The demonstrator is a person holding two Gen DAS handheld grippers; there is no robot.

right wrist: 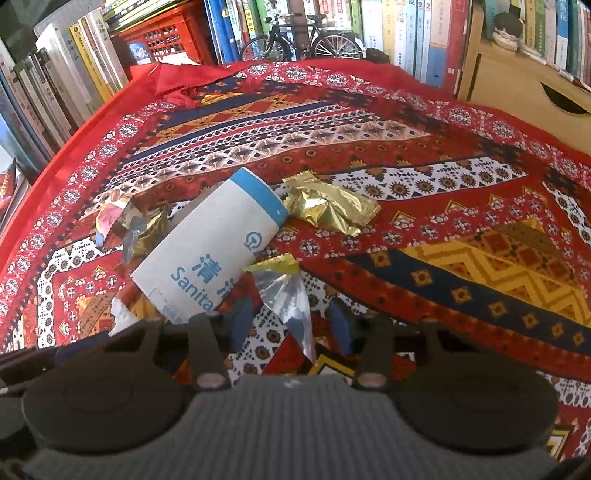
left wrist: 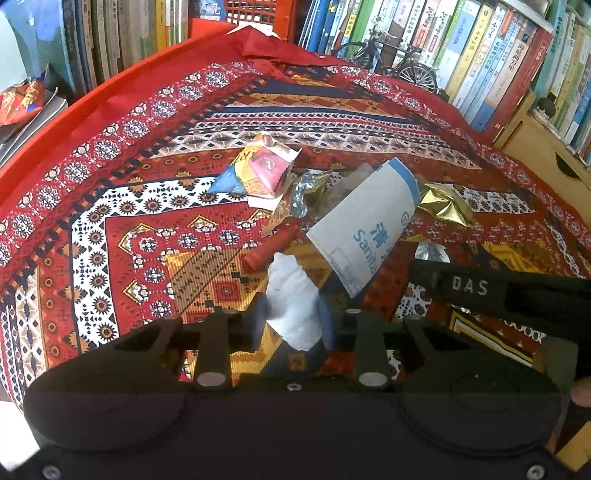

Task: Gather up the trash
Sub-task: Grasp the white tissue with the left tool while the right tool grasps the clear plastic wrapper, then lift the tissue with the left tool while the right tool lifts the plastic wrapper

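Note:
My left gripper (left wrist: 291, 325) is shut on a crumpled white tissue (left wrist: 291, 295) that sits between its pads. A white and blue paper sanitary bag (left wrist: 369, 229) (right wrist: 214, 251) lies tilted just beyond it, beside a small red piece (left wrist: 269, 247). In the right wrist view my right gripper (right wrist: 291, 325) stands open around a silver foil wrapper (right wrist: 284, 295), and its pads stay clear of the foil. A gold wrapper (right wrist: 328, 210) (left wrist: 447, 206) lies past the bag. A colourful snack wrapper (left wrist: 258, 170) and a crumpled silver-gold wrapper (left wrist: 303, 195) lie to the left.
A red patterned cloth (right wrist: 443, 258) covers the table. Rows of books line the back and sides. A model bicycle (right wrist: 299, 40), a red crate (right wrist: 166, 33) and a wooden box (right wrist: 517, 85) stand at the far edge. The right gripper's black body (left wrist: 480, 288) shows in the left view.

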